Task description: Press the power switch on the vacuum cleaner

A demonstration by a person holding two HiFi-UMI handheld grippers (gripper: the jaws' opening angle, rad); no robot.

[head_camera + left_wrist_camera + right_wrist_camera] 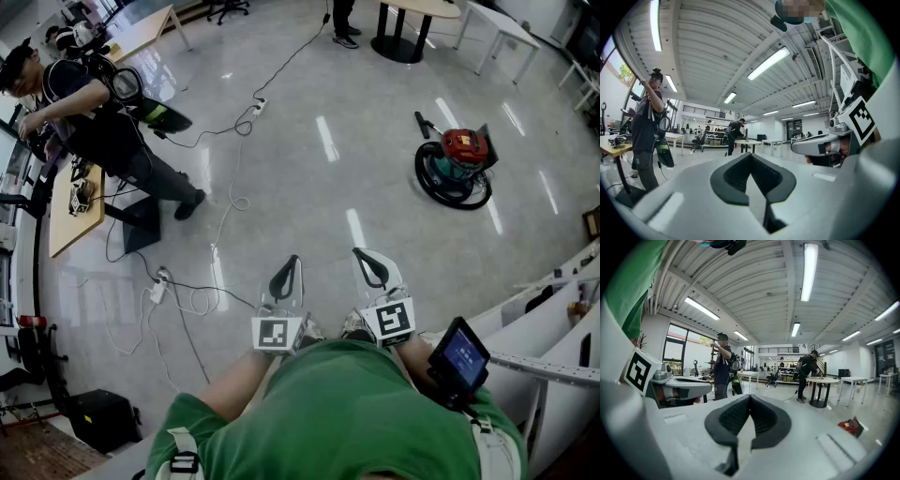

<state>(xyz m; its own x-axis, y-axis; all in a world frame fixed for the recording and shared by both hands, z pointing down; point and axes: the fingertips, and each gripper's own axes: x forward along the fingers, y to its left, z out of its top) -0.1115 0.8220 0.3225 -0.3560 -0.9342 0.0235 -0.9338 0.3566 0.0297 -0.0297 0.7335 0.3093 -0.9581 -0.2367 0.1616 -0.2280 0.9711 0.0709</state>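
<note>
— Item one, vacuum cleaner?
— I log it (457,161) on the floor (375,141), ahead to my right, well apart from both grippers (red body, hose coiled round it).
— Item two, grippers?
— Left gripper (286,272): jaws pressed together, holding nothing. Right gripper (371,266): likewise clenched, nothing between.

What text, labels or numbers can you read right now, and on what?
No text is readable.
Vacuum cleaner: any label too small to read.
Blue screen at the person's right: print blurred.
Left gripper and right gripper cubes: square marker patterns only, no letters.
</note>
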